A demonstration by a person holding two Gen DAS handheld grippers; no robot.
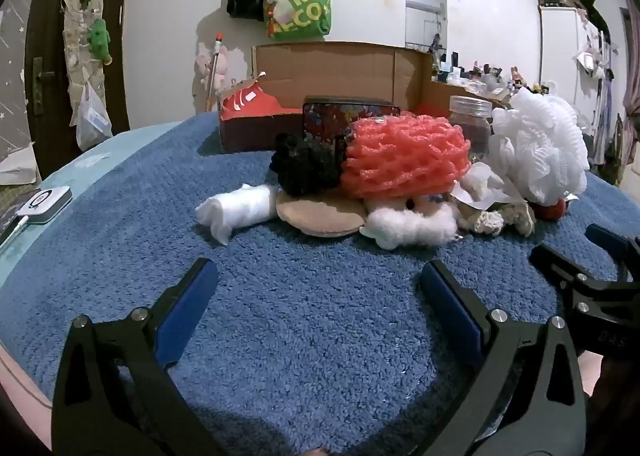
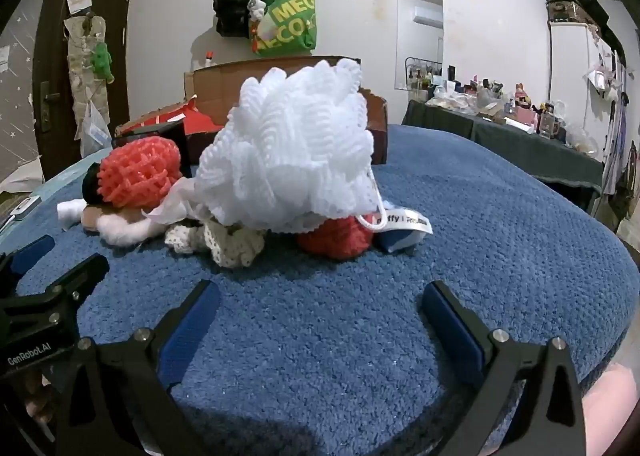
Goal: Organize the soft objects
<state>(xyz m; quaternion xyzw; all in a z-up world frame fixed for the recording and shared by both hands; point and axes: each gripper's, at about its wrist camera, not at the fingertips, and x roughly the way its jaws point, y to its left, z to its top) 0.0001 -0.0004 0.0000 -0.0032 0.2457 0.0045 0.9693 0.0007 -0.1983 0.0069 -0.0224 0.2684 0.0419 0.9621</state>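
Observation:
A pile of soft things lies on the blue towel (image 1: 280,316): a pink foam net (image 1: 404,156), a black fuzzy piece (image 1: 306,166), a white cotton roll (image 1: 236,210), a beige pad (image 1: 320,218), white stuffing (image 1: 408,226), a cream crochet piece (image 2: 228,244), a red yarn ball (image 2: 336,240) and a white mesh bath pouf (image 2: 292,152). My left gripper (image 1: 318,280) is open and empty, short of the pile. My right gripper (image 2: 320,296) is open and empty, in front of the pouf. The right gripper also shows in the left wrist view (image 1: 576,252).
An open cardboard box (image 1: 336,68) with red lining stands behind the pile, with a dark tin (image 1: 348,114) and a clear jar (image 1: 472,120) beside it. A white device (image 1: 44,204) lies at the left edge. A cluttered table (image 2: 520,124) stands far right.

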